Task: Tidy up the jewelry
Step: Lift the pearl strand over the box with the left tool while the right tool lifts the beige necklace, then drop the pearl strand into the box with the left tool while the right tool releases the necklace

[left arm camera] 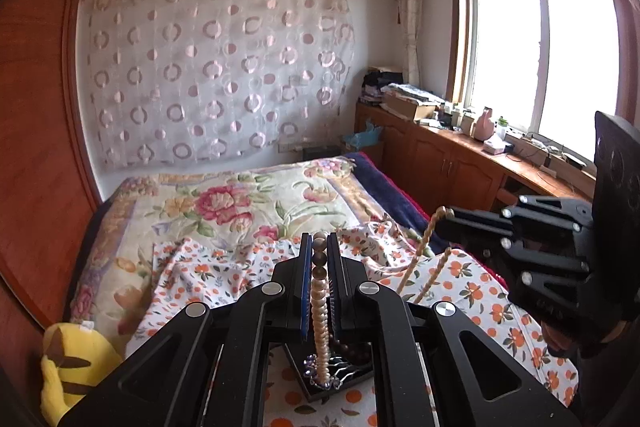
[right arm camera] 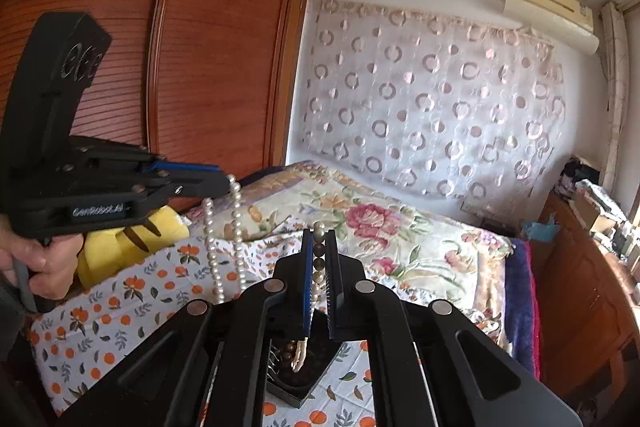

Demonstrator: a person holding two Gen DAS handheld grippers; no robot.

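My left gripper [left arm camera: 319,241] is shut on a white pearl necklace [left arm camera: 321,315] that hangs down between its fingers toward a black tray [left arm camera: 320,389] on the bed. From the right wrist view the left gripper [right arm camera: 228,183] shows at the left with the pearl necklace [right arm camera: 236,231] dangling in a loop. My right gripper [right arm camera: 319,233] is shut on a thinner bead necklace [right arm camera: 318,263] with dark beads at the top, hanging over the black tray [right arm camera: 300,393]. In the left wrist view the right gripper [left arm camera: 444,213] holds the same bead strand [left arm camera: 420,251] raised.
An orange-print cloth [left arm camera: 460,279] covers the near bed, with a floral blanket [left arm camera: 240,203] behind. A yellow plush toy [left arm camera: 72,363] lies at the left. A wooden wardrobe [right arm camera: 200,67] stands at the left, and a cluttered wooden cabinet [left arm camera: 460,155] under the window.
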